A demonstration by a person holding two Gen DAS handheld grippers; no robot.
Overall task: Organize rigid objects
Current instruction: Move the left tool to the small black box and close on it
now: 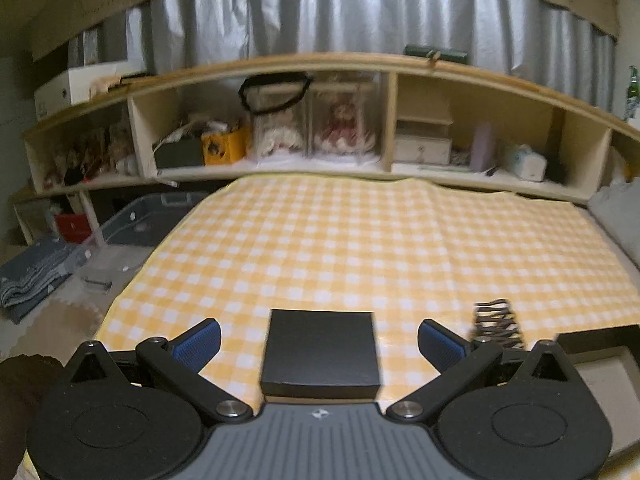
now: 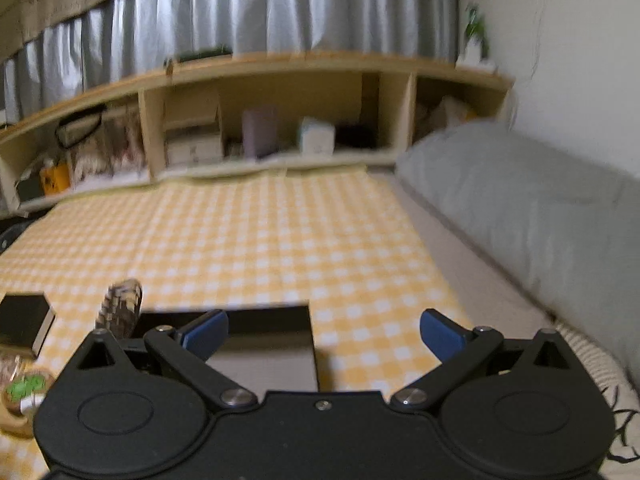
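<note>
A closed black square box (image 1: 320, 350) lies on the yellow checked cloth (image 1: 340, 248), directly ahead of my left gripper (image 1: 319, 344), which is open with its blue pads either side of the box and not touching it. The same black box (image 2: 25, 322) shows at the far left of the right wrist view. An open black tray-like box with a pale inside (image 2: 266, 354) lies under my right gripper (image 2: 323, 334), which is open and holds nothing. A dark patterned hair claw (image 2: 120, 308) stands beside that open box; the hair claw (image 1: 496, 322) is also right of the left gripper.
A long wooden shelf unit (image 1: 392, 120) full of boxes and dolls runs along the far edge. A grey cushion (image 2: 520, 208) lies along the right side. A small round dish with green bits (image 2: 22, 394) sits near left. Bins and folded fabric (image 1: 32, 276) are on the floor at left.
</note>
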